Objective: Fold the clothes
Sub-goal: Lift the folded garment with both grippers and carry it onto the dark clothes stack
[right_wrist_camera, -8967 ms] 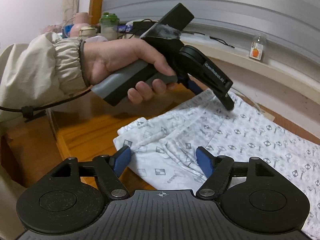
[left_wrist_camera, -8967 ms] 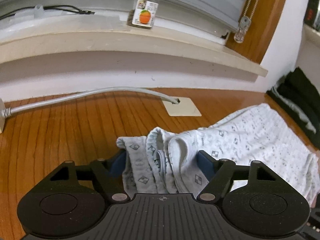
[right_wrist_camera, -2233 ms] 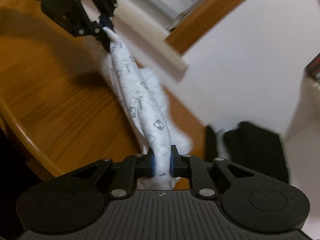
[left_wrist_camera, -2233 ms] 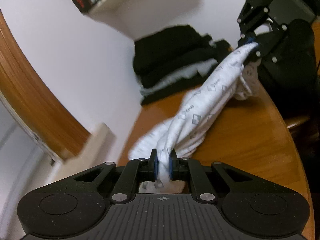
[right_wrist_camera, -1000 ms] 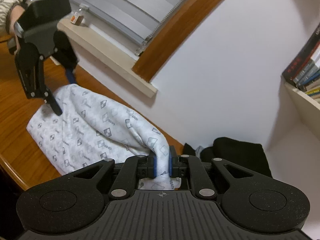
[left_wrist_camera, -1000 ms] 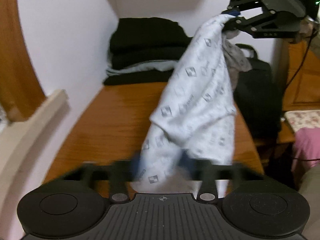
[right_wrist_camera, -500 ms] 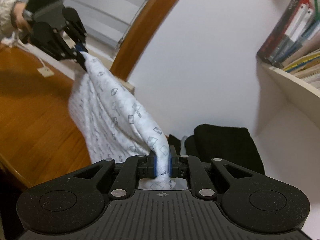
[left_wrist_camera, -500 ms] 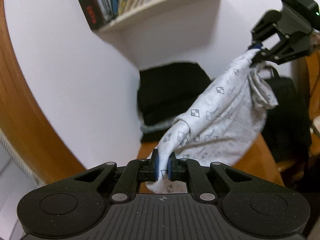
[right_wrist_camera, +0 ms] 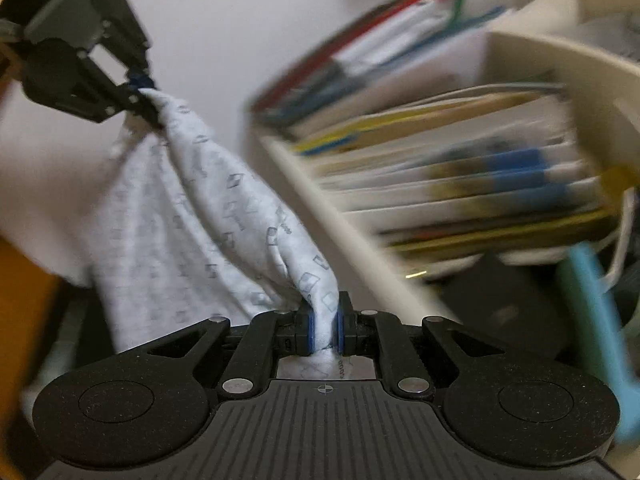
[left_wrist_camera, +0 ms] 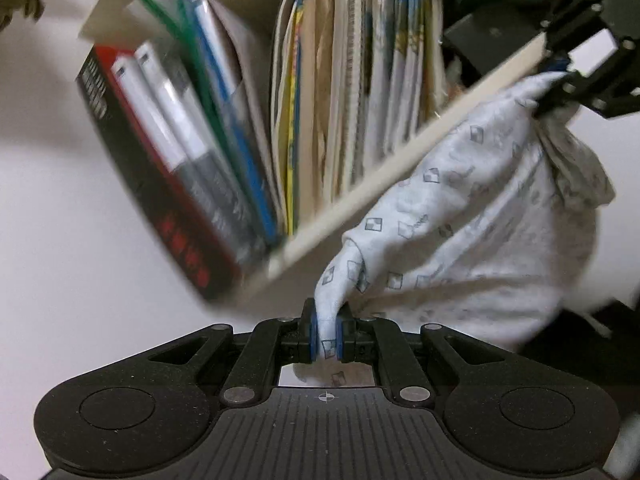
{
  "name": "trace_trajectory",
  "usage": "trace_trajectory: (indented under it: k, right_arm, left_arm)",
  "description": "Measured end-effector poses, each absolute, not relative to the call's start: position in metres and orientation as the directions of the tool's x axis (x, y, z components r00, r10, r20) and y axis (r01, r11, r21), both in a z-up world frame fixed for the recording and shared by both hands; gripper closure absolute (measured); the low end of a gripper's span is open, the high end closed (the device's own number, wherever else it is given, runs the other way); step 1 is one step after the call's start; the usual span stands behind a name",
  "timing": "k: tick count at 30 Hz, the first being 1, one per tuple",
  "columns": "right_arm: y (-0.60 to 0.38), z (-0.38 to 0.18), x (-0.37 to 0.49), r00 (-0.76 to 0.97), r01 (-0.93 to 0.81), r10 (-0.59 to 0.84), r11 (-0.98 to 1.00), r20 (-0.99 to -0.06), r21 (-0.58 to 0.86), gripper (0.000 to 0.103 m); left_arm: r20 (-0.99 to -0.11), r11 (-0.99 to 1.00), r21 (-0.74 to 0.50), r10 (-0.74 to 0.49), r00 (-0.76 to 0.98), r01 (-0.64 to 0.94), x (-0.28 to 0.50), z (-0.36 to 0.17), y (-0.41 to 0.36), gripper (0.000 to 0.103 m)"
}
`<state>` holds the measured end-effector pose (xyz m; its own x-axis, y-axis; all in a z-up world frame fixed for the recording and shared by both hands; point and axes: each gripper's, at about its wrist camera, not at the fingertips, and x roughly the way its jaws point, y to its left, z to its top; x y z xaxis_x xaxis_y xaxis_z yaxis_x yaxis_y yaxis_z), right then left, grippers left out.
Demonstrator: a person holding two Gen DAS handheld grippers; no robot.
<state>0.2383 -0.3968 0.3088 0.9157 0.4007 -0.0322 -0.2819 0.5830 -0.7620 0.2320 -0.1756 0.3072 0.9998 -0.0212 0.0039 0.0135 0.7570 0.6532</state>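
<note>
A white garment with a grey diamond print hangs in the air between my two grippers. My left gripper is shut on one corner of it, bunched between the blue pads. My right gripper is shut on another corner. In the left wrist view the right gripper shows at the upper right, with the cloth sagging below it. In the right wrist view the left gripper shows at the upper left, the garment draping down from it. Both views are blurred by motion.
A cream bookshelf packed with books and folders fills the background at gripper height, seen again in the right wrist view as the shelf. White wall lies beside it. A strip of wooden table shows at lower left.
Both grippers have risen with the garment, lifting it off the table to shelf height. The black clothes stack and the table top have dropped out of the left wrist view.
</note>
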Motion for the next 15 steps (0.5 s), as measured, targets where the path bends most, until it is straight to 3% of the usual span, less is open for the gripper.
trace_trajectory:
  k: [4, 6, 9, 10, 11, 13, 15]
  right_arm:
    - [-0.381, 0.229, 0.27, 0.917, -0.291, 0.39, 0.527, -0.077, -0.798, 0.089]
    - [-0.365, 0.17, 0.287, 0.895, -0.402, 0.39, 0.489, -0.219, -0.774, 0.088]
    - [-0.35, 0.102, 0.296, 0.812, -0.575, 0.414, 0.451, -0.411, -0.682, 0.086]
    - [-0.351, 0.094, 0.293, 0.801, -0.592, 0.426, 0.457, -0.421, -0.664, 0.072]
    - [-0.353, 0.089, 0.288, 0.799, -0.594, 0.435, 0.468, -0.415, -0.655, 0.068]
    - [-0.359, 0.093, 0.288, 0.785, -0.615, 0.455, 0.49, -0.42, -0.618, 0.067]
    - [-0.37, 0.101, 0.293, 0.775, -0.63, 0.471, 0.527, -0.422, -0.57, 0.067]
  left_arm:
    - [-0.108, 0.742, 0.67, 0.095, 0.99, 0.002, 0.308, 0.215, -0.157, 0.082]
    - [-0.236, 0.771, 0.635, 0.135, 0.962, 0.047, 0.333, 0.166, -0.143, 0.083]
    - [-0.321, 0.799, 0.593, 0.117, 0.94, 0.103, 0.335, 0.123, -0.131, 0.083]
    - [-0.329, 0.805, 0.583, 0.106, 0.938, 0.113, 0.331, 0.118, -0.128, 0.083]
    - [-0.338, 0.815, 0.565, 0.09, 0.937, 0.125, 0.328, 0.115, -0.124, 0.082]
    - [-0.35, 0.842, 0.52, 0.055, 0.935, 0.145, 0.32, 0.119, -0.121, 0.079]
    - [-0.34, 0.865, 0.474, 0.012, 0.94, 0.161, 0.31, 0.124, -0.117, 0.062]
